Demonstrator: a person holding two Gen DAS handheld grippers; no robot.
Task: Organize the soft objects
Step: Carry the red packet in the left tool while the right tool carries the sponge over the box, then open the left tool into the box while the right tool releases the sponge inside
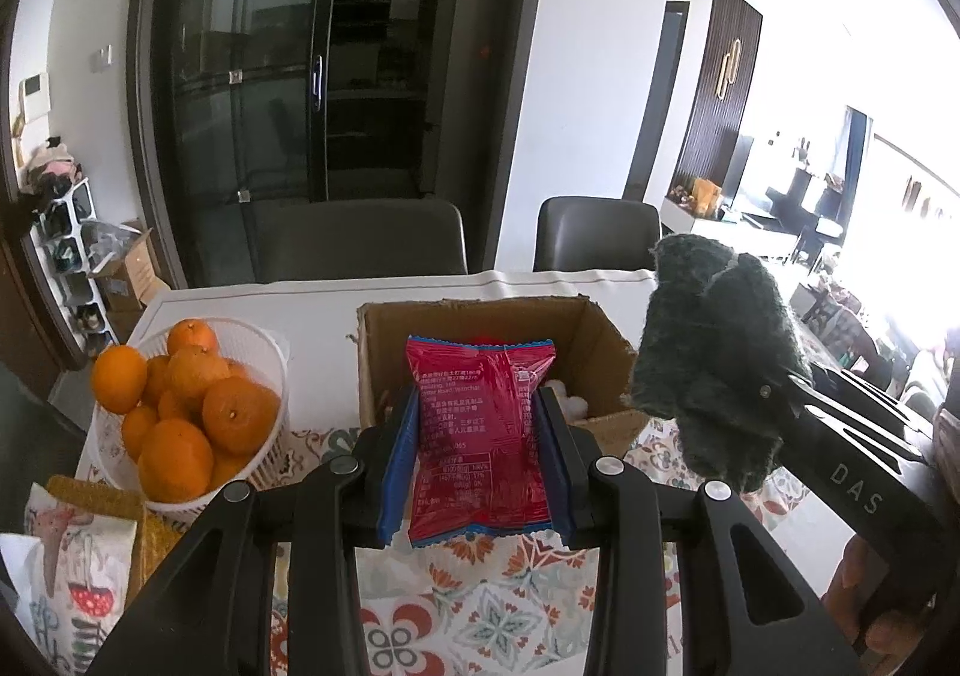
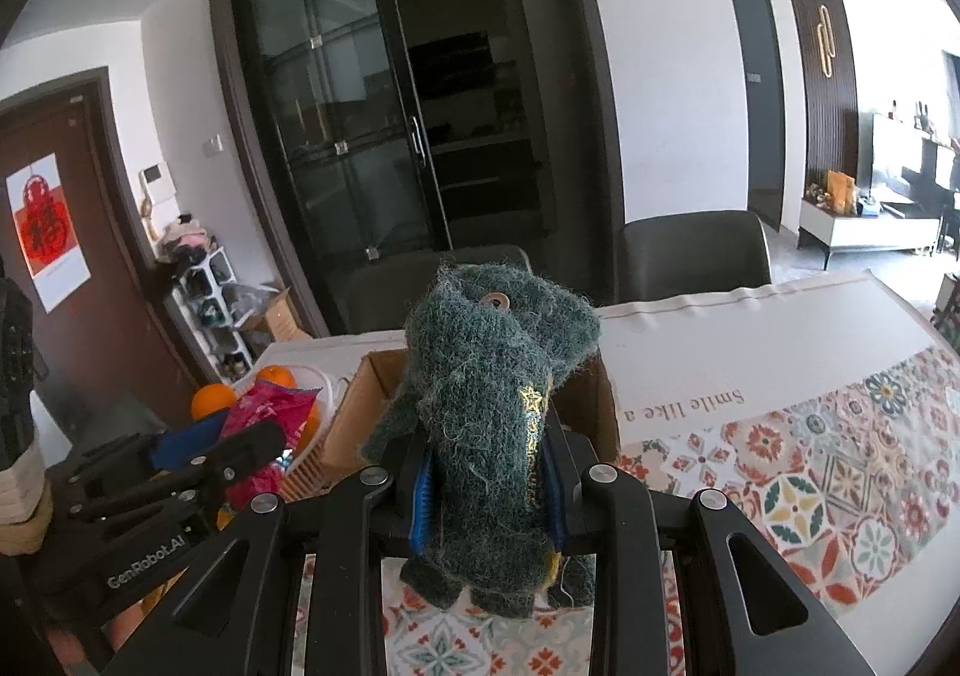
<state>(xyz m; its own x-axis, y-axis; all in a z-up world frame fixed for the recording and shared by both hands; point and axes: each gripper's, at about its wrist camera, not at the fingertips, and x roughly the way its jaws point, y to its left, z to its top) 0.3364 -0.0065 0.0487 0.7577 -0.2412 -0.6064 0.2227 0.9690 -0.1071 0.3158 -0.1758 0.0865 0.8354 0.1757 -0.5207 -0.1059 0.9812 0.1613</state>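
My left gripper (image 1: 477, 436) is shut on a red snack packet (image 1: 480, 424) and holds it upright above the table, just in front of an open cardboard box (image 1: 606, 334). My right gripper (image 2: 489, 472) is shut on a dark green fuzzy knitted item (image 2: 492, 394) with a button at its top, held above the table in front of the same box (image 2: 351, 424). The green item (image 1: 714, 352) also shows to the right in the left wrist view. The red packet (image 2: 264, 412) shows at the left in the right wrist view. Something white lies inside the box (image 1: 567, 400).
A white basket of oranges (image 1: 180, 406) stands left of the box. A patterned cloth (image 1: 78, 568) and a yellow textured item (image 1: 96, 490) lie at the front left. The table has a patterned cover (image 2: 840, 466). Two grey chairs (image 1: 594, 232) stand behind the table.
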